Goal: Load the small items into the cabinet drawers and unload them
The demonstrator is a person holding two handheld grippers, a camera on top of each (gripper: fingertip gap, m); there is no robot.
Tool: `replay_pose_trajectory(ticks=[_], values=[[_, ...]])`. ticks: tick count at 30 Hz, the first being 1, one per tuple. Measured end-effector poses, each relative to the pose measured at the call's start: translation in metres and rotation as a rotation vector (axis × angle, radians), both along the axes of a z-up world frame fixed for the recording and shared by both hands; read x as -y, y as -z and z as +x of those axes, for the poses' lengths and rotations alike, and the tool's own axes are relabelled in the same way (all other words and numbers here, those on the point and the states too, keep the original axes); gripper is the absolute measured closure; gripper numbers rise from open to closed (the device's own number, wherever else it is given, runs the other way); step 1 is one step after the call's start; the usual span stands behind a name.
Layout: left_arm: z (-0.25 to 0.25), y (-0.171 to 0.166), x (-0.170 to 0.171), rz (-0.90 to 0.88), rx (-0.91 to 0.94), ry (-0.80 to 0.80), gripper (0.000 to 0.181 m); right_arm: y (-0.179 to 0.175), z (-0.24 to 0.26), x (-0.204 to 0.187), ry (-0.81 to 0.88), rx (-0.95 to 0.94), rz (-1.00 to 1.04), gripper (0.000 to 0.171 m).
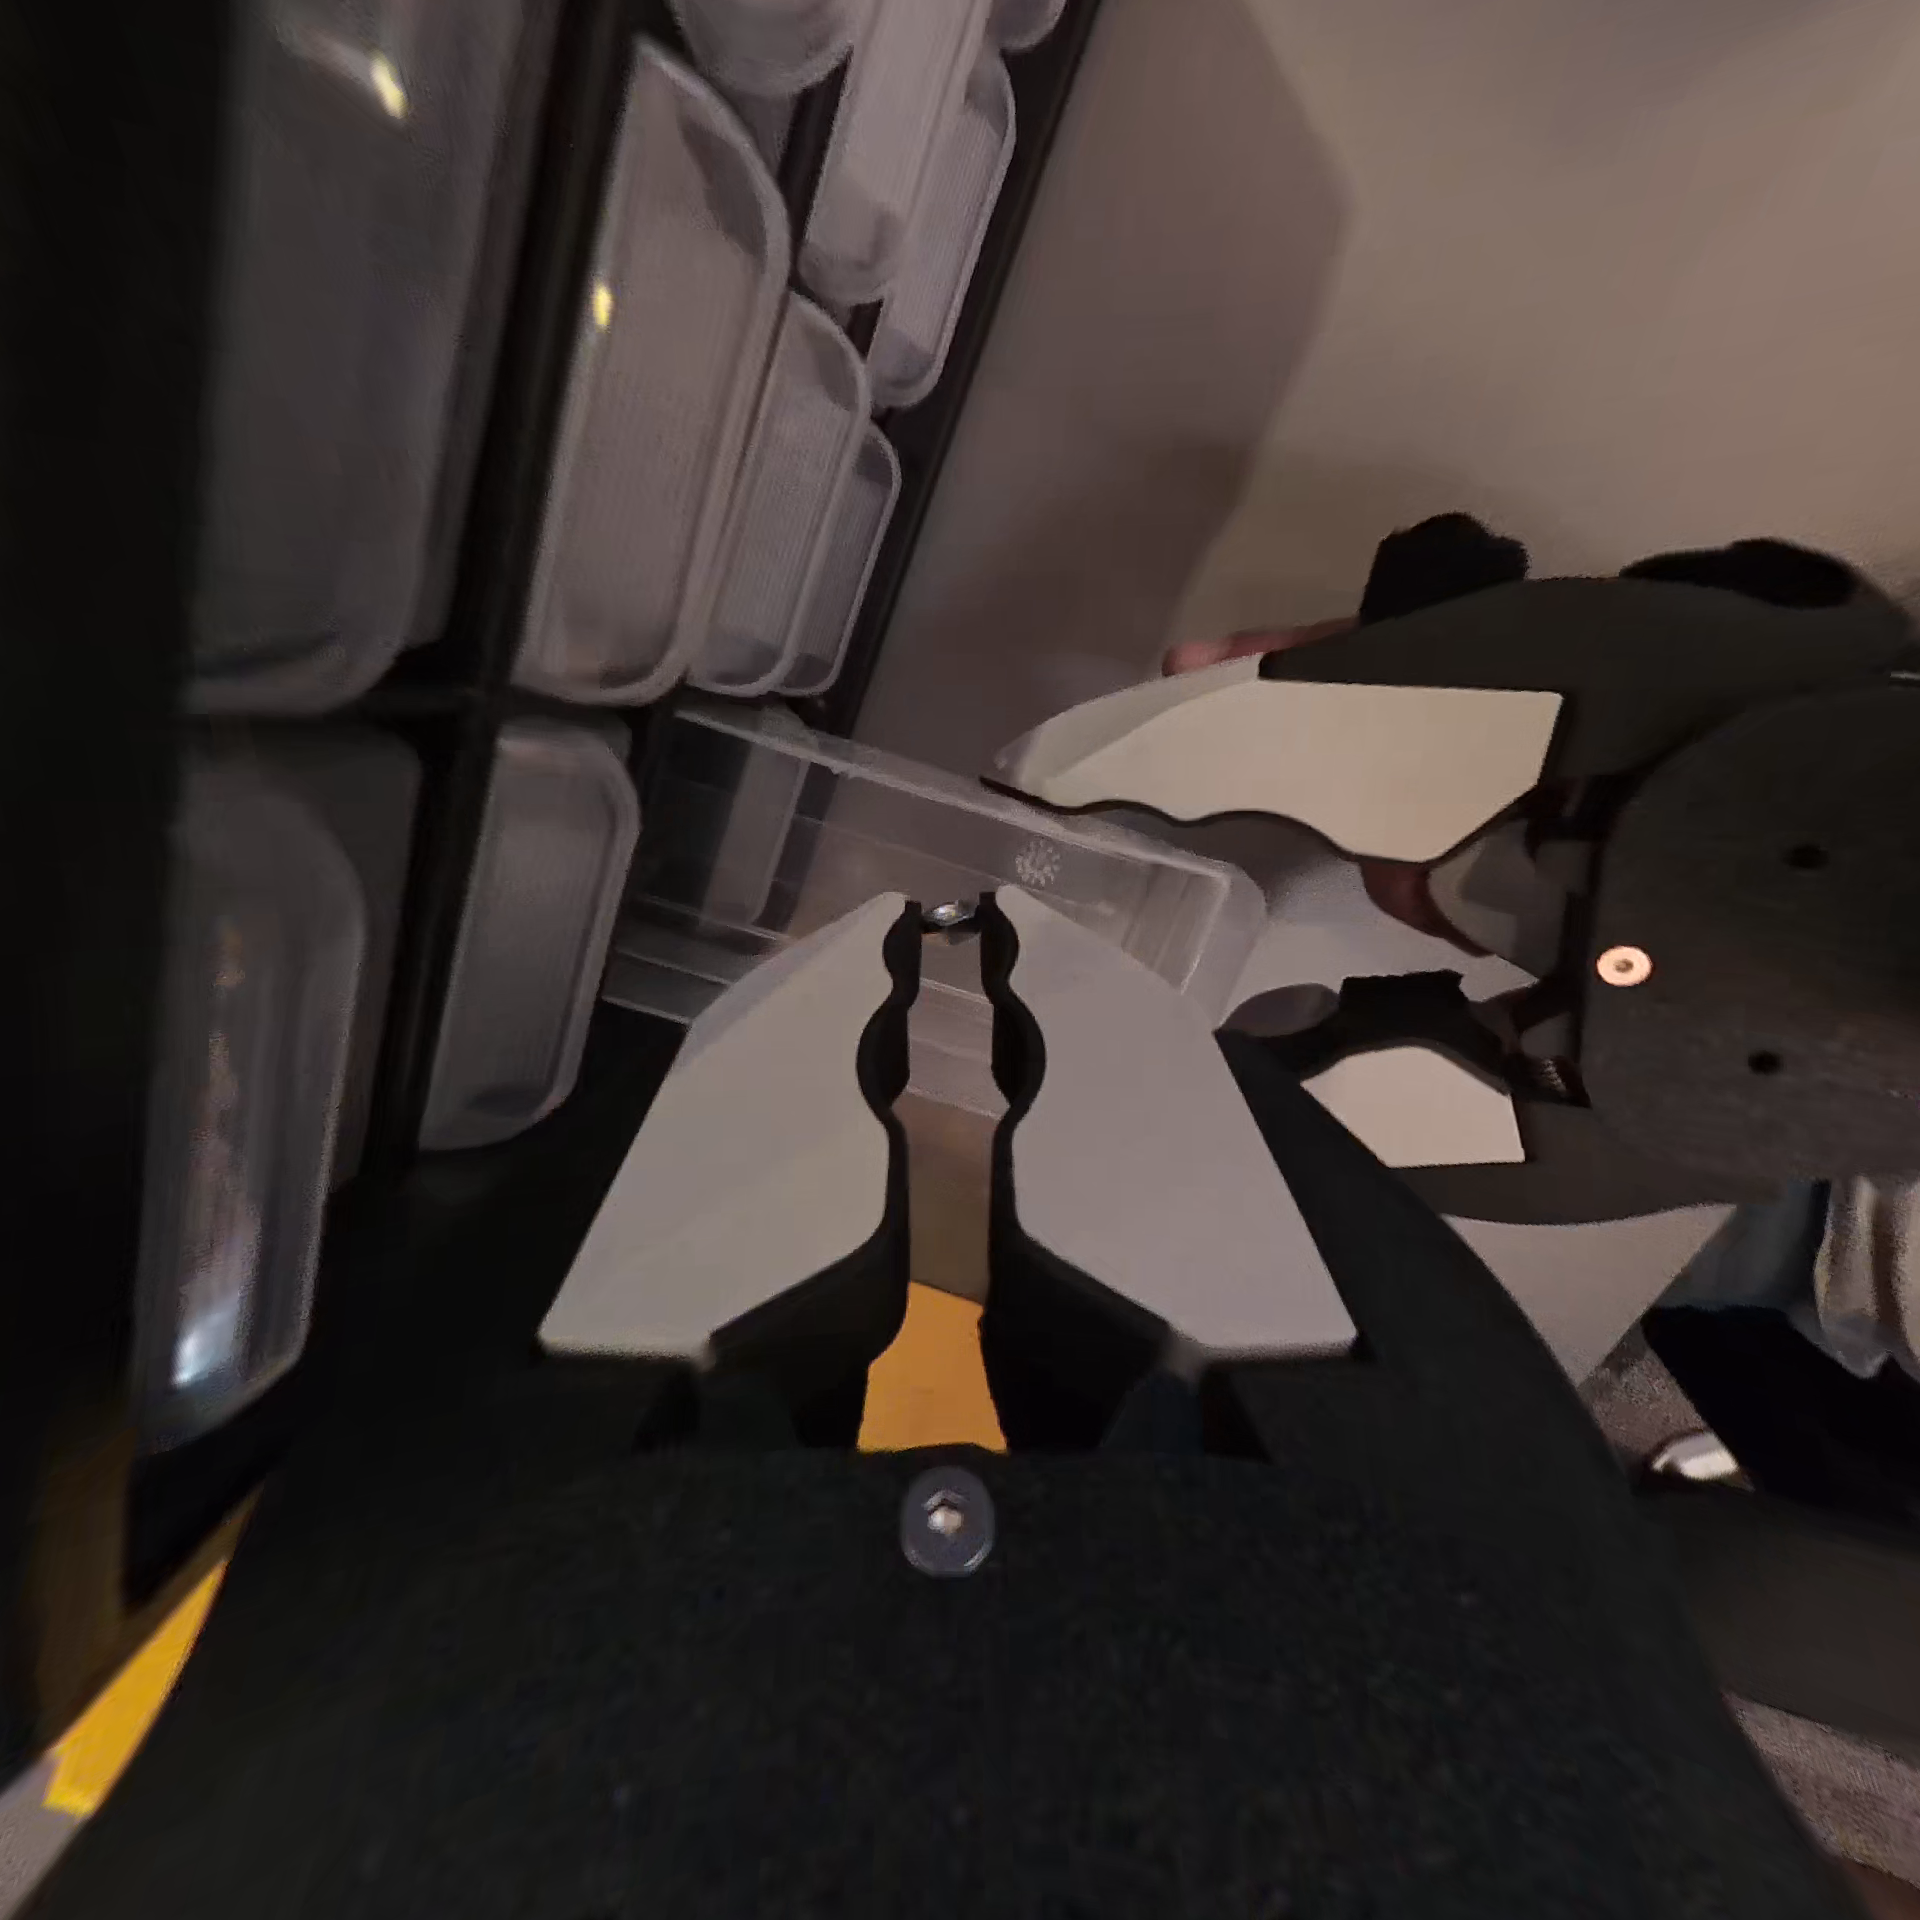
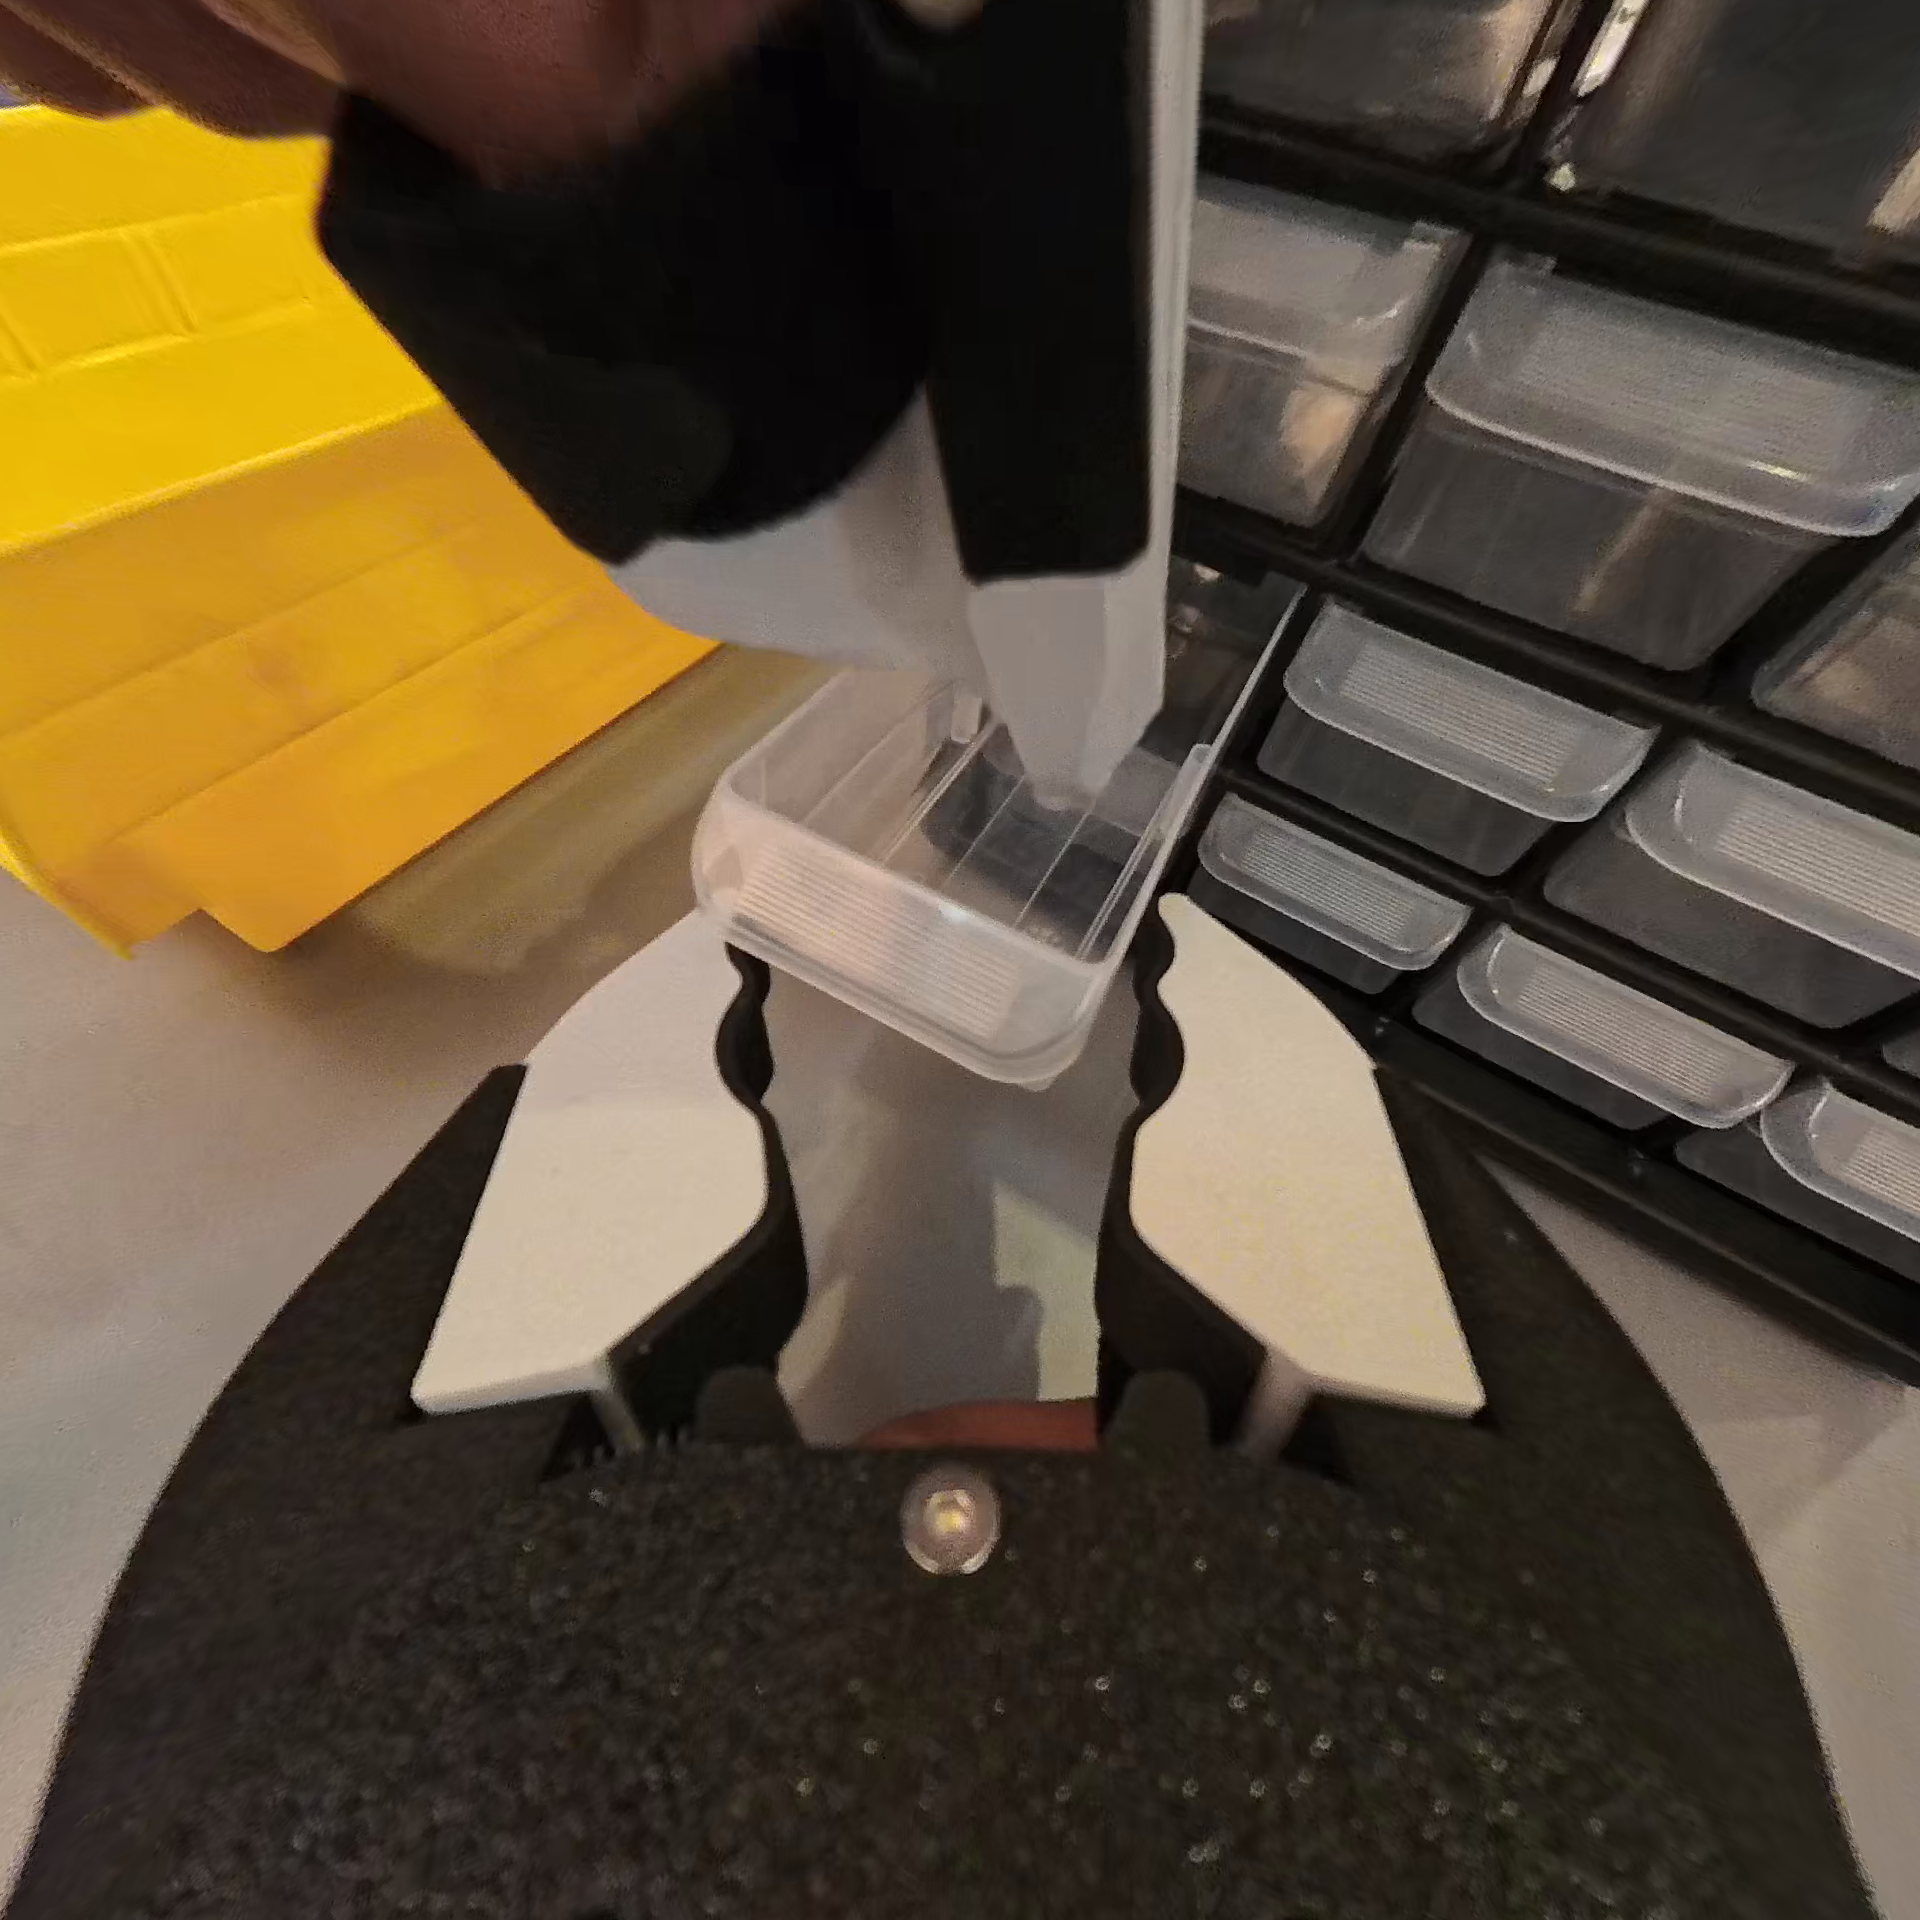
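A clear plastic drawer is pulled out of the black cabinet. My left gripper is shut on a small metal nut and holds it at the drawer's side wall. In the right wrist view the left gripper reaches down from above into the drawer. My right gripper is open, with one jaw on each side of the drawer's front. I cannot tell whether its pads touch the drawer. It also shows in the left wrist view.
The cabinet holds several closed clear drawers in rows to the right. A yellow bin stands on the grey table to the left of the open drawer. A hand holds the left gripper from above. My left and right fingertips are right by each other.
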State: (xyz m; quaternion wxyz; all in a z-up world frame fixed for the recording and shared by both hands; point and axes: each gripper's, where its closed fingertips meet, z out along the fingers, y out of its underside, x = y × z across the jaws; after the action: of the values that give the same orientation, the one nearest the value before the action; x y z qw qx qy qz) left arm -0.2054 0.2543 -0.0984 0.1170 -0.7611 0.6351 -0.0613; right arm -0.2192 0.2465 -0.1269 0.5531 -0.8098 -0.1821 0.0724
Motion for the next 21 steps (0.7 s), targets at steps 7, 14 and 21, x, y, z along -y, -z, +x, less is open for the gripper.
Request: replay_pose_trajectory(ticks=[7,14,21], values=[[0.002,0.016,0.007,-0.021,-0.191,0.04,0.171,0.001,0.0,0.0,0.0,0.002,-0.001,0.103],[-0.005,0.032,0.002,-0.025,-0.331,0.055,0.171,0.006,0.001,0.002,0.005,0.034,-0.012,0.104],[-0.004,0.03,0.003,-0.022,-0.319,0.037,0.157,0.007,0.001,0.002,0.003,0.031,-0.014,0.104]])
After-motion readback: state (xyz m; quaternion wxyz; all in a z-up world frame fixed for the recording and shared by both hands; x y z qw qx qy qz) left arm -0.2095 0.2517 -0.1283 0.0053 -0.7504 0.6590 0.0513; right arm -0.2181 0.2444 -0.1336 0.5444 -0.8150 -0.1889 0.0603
